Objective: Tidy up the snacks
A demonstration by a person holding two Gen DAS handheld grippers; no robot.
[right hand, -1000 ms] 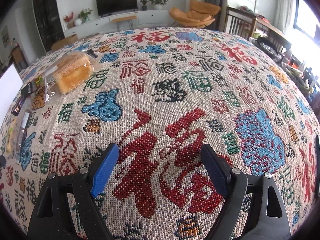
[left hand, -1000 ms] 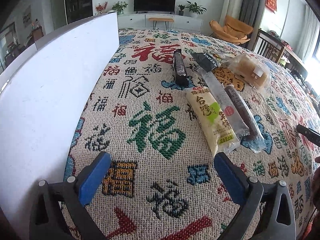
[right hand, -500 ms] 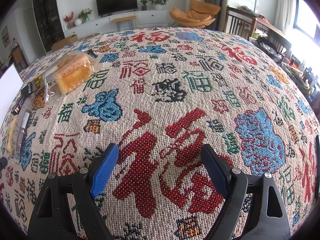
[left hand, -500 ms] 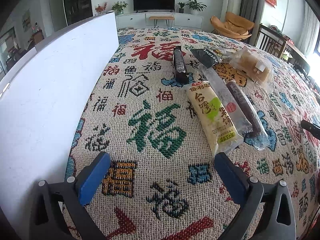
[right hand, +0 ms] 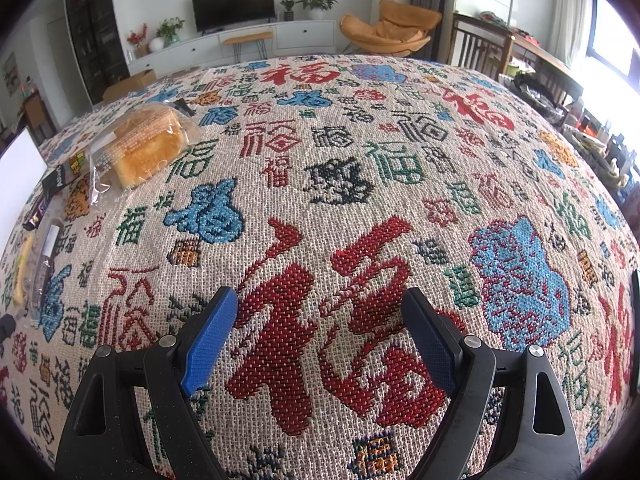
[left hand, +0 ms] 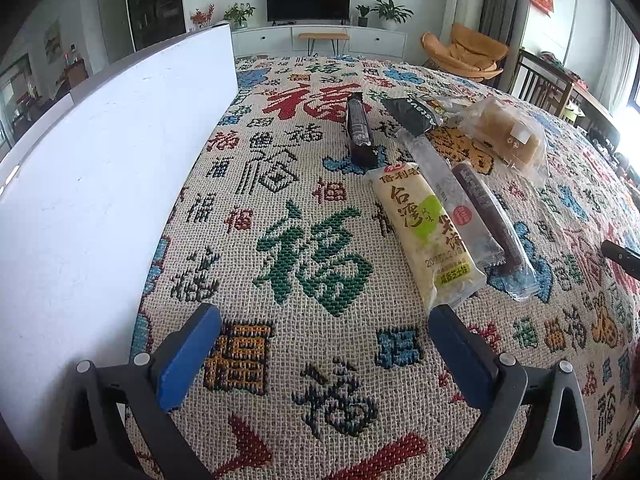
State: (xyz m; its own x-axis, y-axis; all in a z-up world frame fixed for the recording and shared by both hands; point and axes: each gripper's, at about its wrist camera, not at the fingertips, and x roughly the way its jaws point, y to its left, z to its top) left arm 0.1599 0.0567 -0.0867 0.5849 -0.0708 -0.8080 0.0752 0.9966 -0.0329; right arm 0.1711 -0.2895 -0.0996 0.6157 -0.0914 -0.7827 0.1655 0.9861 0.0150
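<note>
Several wrapped snacks lie on the patterned cloth to the right in the left wrist view: a pale yellow pack [left hand: 426,236], a clear long pack [left hand: 452,196], a dark brown bar [left hand: 494,224], a black bar [left hand: 360,128], a black pouch [left hand: 412,114] and a bagged bread [left hand: 506,136]. My left gripper [left hand: 326,320] hovers open over bare cloth, its right finger [left hand: 460,348] just short of the yellow pack's near end. My right gripper [right hand: 320,324] is open over a red character, holding nothing. The bagged bread [right hand: 148,148] sits far to its upper left.
A tall white box wall [left hand: 100,184] stands along the left of the left wrist view. The woven tablecloth [right hand: 360,160] covers the whole table. A dark object [left hand: 622,258] juts in at the right edge. Chairs and a TV cabinet stand beyond the table.
</note>
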